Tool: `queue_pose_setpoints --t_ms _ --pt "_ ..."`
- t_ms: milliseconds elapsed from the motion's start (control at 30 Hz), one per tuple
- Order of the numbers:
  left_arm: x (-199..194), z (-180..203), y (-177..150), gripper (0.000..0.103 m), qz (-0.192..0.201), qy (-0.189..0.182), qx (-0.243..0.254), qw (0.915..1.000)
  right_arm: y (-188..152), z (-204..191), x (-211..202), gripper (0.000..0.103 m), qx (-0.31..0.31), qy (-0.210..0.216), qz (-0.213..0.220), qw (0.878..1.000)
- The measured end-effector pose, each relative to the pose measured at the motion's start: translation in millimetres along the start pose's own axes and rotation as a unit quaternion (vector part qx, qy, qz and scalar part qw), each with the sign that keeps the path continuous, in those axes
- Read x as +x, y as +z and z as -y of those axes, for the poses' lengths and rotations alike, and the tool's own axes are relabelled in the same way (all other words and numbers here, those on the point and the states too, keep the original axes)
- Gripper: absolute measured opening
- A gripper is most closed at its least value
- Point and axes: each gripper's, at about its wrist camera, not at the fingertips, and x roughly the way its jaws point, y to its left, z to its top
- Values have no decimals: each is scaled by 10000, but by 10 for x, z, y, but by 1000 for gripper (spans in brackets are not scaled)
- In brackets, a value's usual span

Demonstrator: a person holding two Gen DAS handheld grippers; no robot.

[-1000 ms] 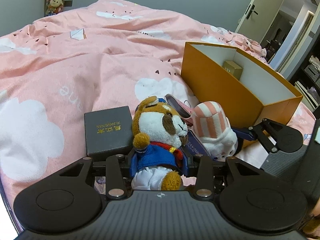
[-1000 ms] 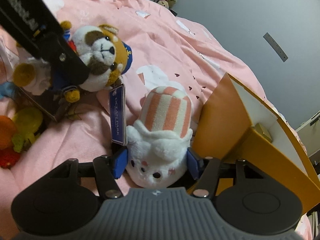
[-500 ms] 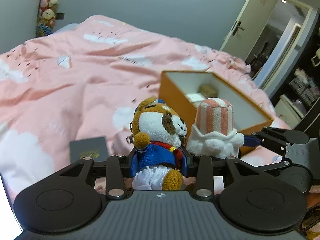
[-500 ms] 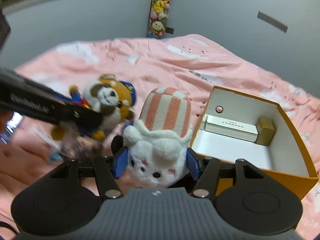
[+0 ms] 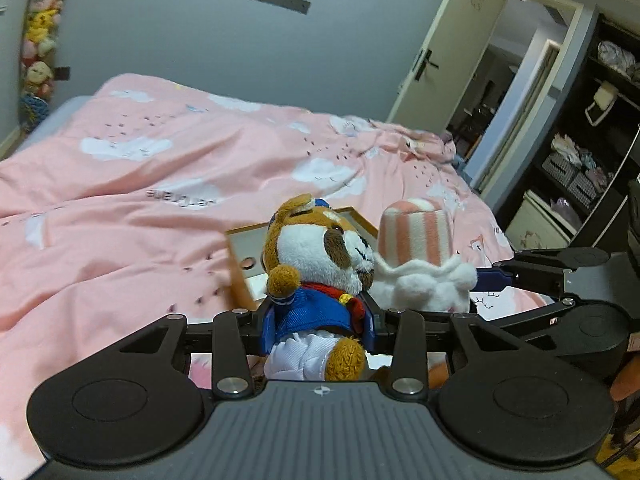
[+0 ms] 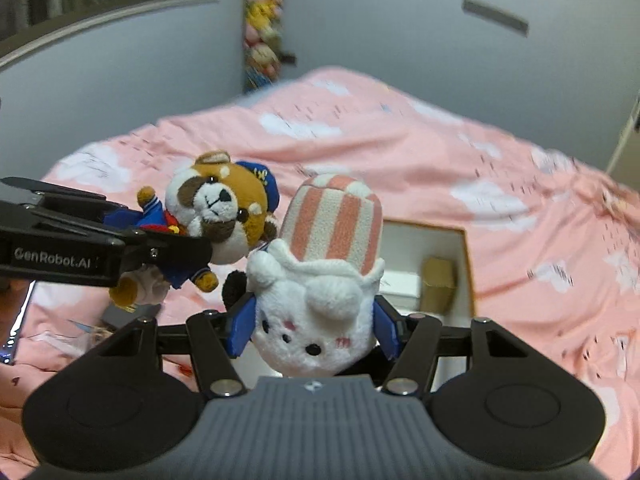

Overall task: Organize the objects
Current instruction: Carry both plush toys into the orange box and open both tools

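My left gripper (image 5: 320, 322) is shut on a brown-and-white plush dog (image 5: 316, 256) in a blue jacket and holds it in the air. My right gripper (image 6: 314, 326) is shut on a white plush (image 6: 320, 304) with a pink-striped hat, also lifted. The two toys hang side by side above the orange open box (image 6: 466, 256). The box holds a gold cube (image 6: 438, 284) and a white carton, mostly hidden behind the plush. In the left wrist view the striped plush (image 5: 416, 248) and the box wall (image 5: 240, 276) show beside the dog.
A pink cloud-print duvet (image 5: 140, 184) covers the bed. A dark flat box (image 6: 128, 314) and small loose items lie on the bed at lower left in the right wrist view. An open door (image 5: 436, 60) and shelves (image 5: 580, 168) stand to the right.
Both grippers have risen off the bed with their toys and moved over the orange box. The views have tilted up toward the walls.
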Motion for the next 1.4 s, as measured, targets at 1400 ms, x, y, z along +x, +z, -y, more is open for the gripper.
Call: queue_pose_setpoints --t_ms 1400 --pt "2173 14 112 65 -2551 929 663 9602 37 654 1988 70 -1409 258 -2209 9647"
